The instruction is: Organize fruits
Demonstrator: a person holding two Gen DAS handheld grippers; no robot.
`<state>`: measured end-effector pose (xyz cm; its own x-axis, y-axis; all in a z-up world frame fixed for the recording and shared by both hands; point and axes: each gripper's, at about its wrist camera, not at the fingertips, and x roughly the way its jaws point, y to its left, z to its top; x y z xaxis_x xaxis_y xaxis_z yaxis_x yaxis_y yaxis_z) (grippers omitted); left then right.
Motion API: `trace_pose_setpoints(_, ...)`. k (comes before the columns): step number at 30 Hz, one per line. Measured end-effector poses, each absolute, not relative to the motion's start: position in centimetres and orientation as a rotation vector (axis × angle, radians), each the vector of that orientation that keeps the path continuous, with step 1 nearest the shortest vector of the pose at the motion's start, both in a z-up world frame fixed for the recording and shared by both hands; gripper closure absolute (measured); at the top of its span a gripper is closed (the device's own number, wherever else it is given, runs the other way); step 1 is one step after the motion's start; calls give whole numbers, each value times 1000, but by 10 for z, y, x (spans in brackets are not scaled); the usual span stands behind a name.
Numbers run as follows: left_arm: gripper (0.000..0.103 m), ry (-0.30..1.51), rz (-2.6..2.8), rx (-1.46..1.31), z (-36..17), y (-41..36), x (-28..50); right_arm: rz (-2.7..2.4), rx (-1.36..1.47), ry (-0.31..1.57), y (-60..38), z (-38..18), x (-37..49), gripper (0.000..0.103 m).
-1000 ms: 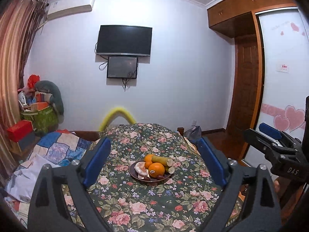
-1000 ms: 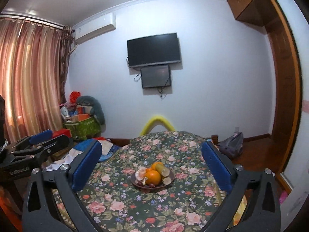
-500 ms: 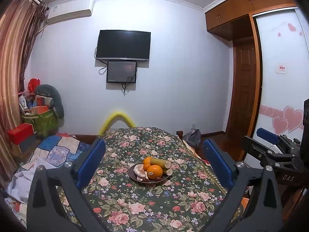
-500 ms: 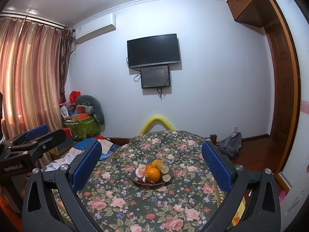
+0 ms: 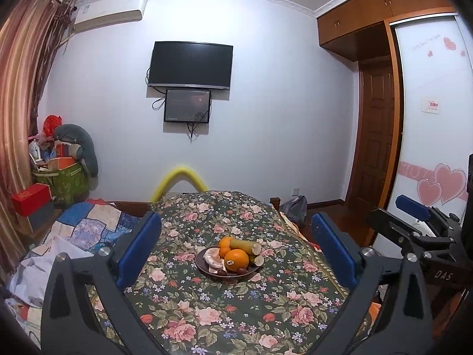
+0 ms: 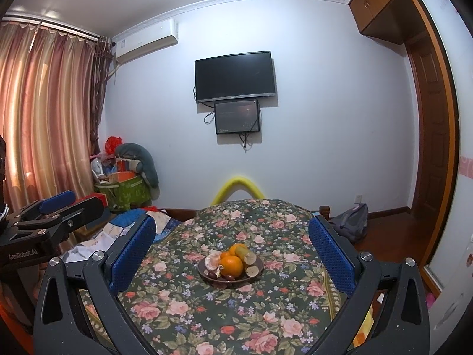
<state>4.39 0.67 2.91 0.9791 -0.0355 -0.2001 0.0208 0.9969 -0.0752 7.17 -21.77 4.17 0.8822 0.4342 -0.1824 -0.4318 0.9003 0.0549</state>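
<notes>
A dark round plate sits mid-table on the floral cloth. It holds a large orange, smaller oranges behind it, a peeled pale fruit, green-yellow cut stalk pieces and small dark fruits at the front rim. My left gripper is open and empty, held above the near table edge, well short of the plate. My right gripper is open and empty, likewise short of the plate. Each gripper shows at the side of the other's view.
The table carries a flowered cloth. A quilt-covered bed lies left, with a green bin of clutter and a red box. A yellow foam arch stands behind the table. A grey backpack and wooden door are right.
Both grippers have edged closer to the table and tilted slightly down; the plate looks a little larger and nearer. Both jaws stay open and empty.
</notes>
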Motion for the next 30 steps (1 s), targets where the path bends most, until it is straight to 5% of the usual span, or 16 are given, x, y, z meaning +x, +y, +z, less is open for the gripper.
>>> trace_pose_setpoints(30, 0, 218, -36, -69, 25, 4, 48, 451, 21, 209, -219, 42, 75, 0)
